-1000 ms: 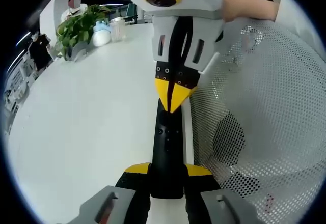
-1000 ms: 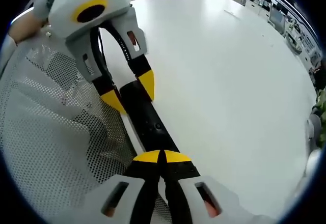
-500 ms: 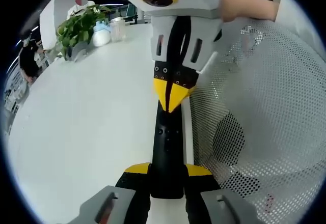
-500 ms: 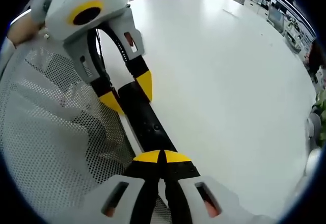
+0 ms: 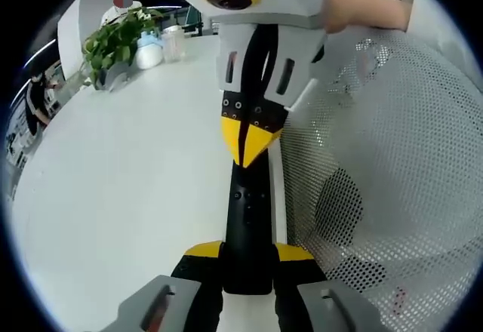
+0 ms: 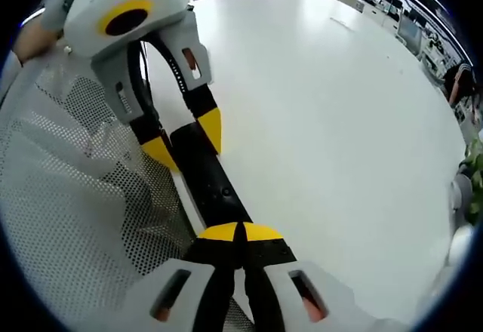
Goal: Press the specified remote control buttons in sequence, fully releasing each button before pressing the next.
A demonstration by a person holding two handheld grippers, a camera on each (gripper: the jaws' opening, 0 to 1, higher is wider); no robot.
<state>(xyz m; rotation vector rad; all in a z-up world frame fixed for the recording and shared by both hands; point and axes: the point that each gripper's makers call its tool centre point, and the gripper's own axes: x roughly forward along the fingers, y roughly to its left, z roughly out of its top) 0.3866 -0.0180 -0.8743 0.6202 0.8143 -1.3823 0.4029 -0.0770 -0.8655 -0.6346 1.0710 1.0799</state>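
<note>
Left gripper (image 5: 247, 260) clamps the black remote (image 5: 247, 219) at frame bottom. Right gripper (image 5: 247, 147), jaws together, tip on its buttons: press straight down, then lift fully clear.

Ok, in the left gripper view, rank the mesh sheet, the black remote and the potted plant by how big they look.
1. Mesh sheet, largest.
2. Black remote.
3. Potted plant, smallest, though it stands far off at the table's edge, so its true size is unsure.

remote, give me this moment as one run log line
left gripper: shut on remote | right gripper: shut, tips on remote | remote flat on table beside mesh basket
</note>
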